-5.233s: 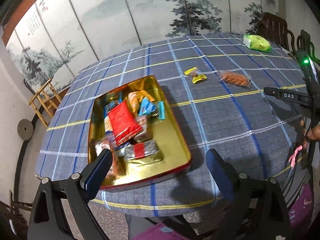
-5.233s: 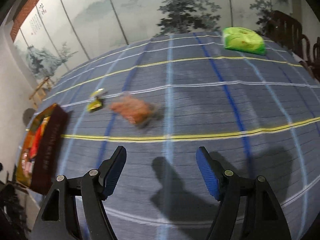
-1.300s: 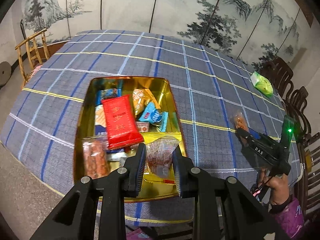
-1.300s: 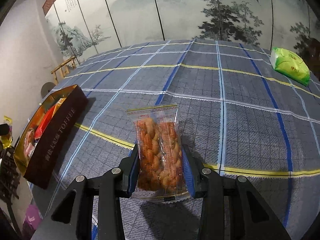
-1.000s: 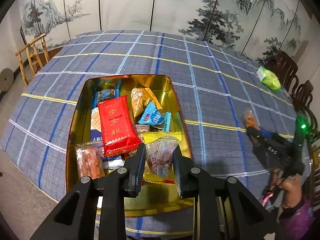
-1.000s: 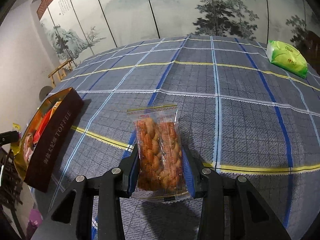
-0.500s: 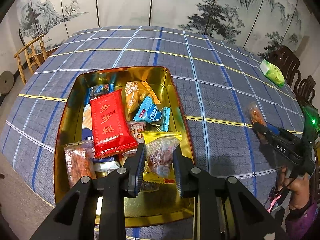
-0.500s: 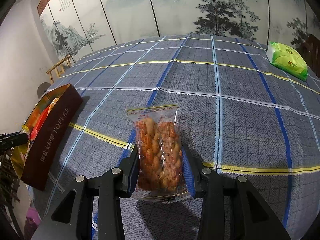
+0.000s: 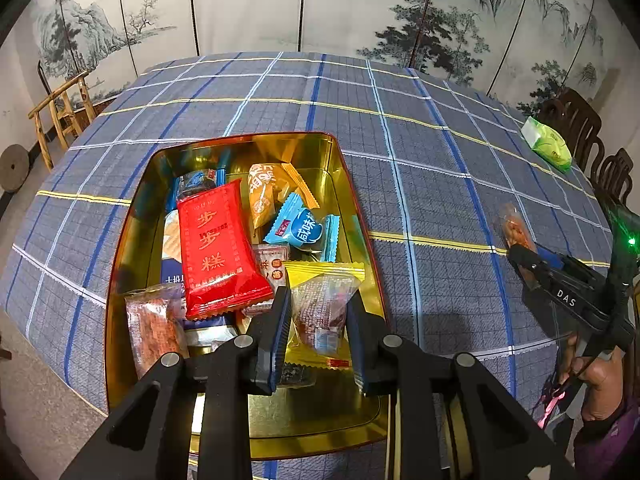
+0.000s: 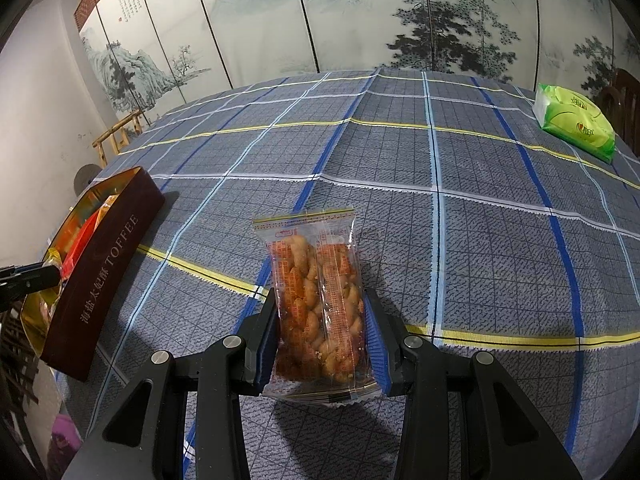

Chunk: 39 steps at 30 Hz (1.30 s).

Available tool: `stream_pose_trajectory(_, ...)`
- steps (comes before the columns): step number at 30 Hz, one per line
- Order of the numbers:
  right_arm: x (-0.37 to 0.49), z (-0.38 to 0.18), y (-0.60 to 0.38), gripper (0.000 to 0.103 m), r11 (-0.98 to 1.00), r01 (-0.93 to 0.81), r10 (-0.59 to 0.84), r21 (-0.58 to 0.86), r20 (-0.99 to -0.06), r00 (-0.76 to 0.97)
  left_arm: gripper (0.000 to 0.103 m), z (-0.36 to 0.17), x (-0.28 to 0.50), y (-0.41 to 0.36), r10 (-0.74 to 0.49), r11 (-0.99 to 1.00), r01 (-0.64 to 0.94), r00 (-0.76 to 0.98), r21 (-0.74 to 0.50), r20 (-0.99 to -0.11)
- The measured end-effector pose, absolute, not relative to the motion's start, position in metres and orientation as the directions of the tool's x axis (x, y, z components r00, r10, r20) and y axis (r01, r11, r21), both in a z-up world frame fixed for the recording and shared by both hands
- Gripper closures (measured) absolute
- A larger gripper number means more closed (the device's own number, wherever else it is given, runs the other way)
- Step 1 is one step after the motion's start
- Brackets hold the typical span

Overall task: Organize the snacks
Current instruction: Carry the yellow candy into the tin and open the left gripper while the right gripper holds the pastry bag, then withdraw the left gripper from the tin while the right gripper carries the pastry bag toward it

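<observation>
Gripping twisted-snack packet point(image 10: 318, 300) (upright), right hand-held gripper point(image 10: 322, 330).

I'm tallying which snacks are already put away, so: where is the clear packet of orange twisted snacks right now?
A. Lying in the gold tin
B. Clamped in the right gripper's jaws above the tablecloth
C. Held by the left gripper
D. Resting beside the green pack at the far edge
B: the packet of twisted snacks sits pinched in the right gripper, outside the gold tin.

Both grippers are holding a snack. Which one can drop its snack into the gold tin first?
Left, probably. The left gripper holds its yellow-edged packet right over the gold tin. The right gripper holds the twisted-snack packet over bare tablecloth, away from it.
</observation>
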State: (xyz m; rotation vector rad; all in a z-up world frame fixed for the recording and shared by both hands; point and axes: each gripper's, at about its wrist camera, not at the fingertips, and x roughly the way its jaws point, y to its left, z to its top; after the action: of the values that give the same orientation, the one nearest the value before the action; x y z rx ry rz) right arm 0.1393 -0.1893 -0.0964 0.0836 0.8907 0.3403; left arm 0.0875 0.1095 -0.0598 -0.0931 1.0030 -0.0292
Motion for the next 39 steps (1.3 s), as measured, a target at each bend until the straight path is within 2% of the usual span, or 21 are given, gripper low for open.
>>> stream_pose_trajectory(7,0.139,-0.096,-0.19,0.063,0.943,-0.256,0.325,0.212,-0.748,0.579,0.078,-0.059,0.087,0.11,-0.066,0.996,-0.019,0.541,-0.091,-0.838)
stream_pose_trajectory(9,0.139,-0.096,-0.189,0.063,0.943,-0.256,0.324,0.211,-0.748,0.579,0.073,-0.058,0.087,0.11,-0.063,0.996,-0.02,0.547,-0.088,-0.835)
stream_pose_trajectory(16,0.139,-0.096,-0.189,0.063,0.943,-0.256,0.324,0.21,-0.748,0.579,0.071,-0.054,0.082,0.109,-0.03,0.998,-0.032,0.569,-0.058,-0.822)
stream_pose_trajectory(18,0.139,-0.097,-0.189,0.063,0.943,-0.256,0.324,0.211,-0.748,0.579,0.06,-0.052,0.08,0.108,-0.015,0.998,-0.039,0.577,-0.046,-0.816)
stream_pose_trajectory(20,0.139,-0.097,-0.189,0.063,0.944,-0.256,0.324,0.21,-0.748,0.579,0.054,-0.049,0.076,0.108,0.001,0.998,-0.048,0.591,-0.034,-0.807)
stream_pose_trajectory(24,0.139,-0.097,-0.189,0.063,0.944,-0.256,0.323,0.209,-0.748,0.58,0.048,-0.045,0.071,0.106,0.038,0.998,-0.059,0.611,0.002,-0.79)
stream_pose_trajectory(29,0.136,-0.095,-0.184,0.063,0.944,-0.271,0.316,0.188,-0.75,0.581,0.043,-0.042,0.063,0.106,0.076,0.997,-0.069,0.627,0.042,-0.776)
stream_pose_trajectory(39,0.111,-0.078,-0.161,0.063,0.919,-0.323,0.381,0.227,-0.724,0.576,0.035,-0.037,0.052,0.116,0.091,0.995,-0.094,0.643,0.039,-0.76)
